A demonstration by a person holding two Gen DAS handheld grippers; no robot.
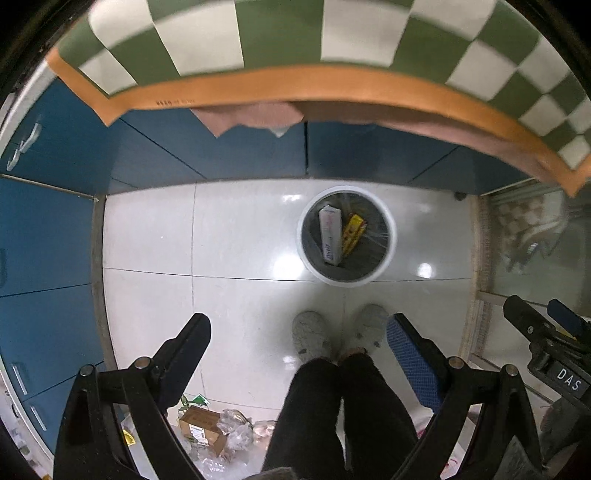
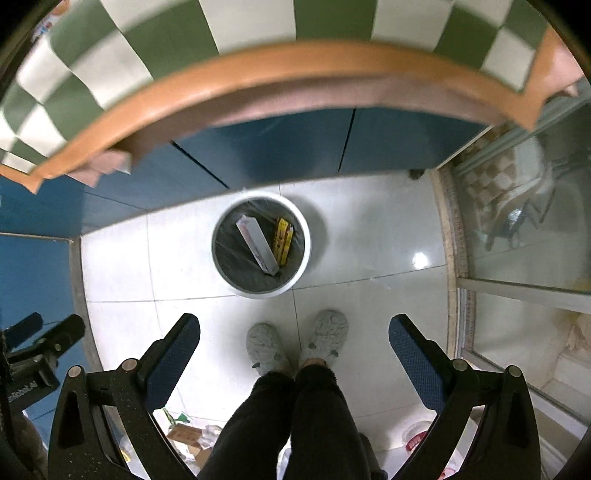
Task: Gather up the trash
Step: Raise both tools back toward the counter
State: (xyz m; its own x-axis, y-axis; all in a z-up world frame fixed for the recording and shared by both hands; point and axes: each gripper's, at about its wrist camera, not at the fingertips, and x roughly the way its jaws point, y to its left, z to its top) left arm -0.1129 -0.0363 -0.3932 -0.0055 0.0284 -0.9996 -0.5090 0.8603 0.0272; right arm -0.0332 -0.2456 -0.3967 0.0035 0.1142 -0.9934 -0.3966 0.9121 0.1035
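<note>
we look down on a glossy white tiled floor (image 1: 147, 236) with thin grout lines. on it stands a round white bin (image 1: 347, 236) with a dark liner, just beside the blue cabinets. near our grey slippers (image 1: 310, 336) — behind them — lies a heap of litter: a small cardboard box (image 1: 203, 428) and crumpled clear plastic (image 1: 236, 432).

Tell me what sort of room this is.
Probably a home kitchen. Blue cabinet doors run under a counter draped with a green-and-white checkered cloth, the floor is glossy white tile, and a lined waste bin stands by the cabinets with two boxes in it.
</note>
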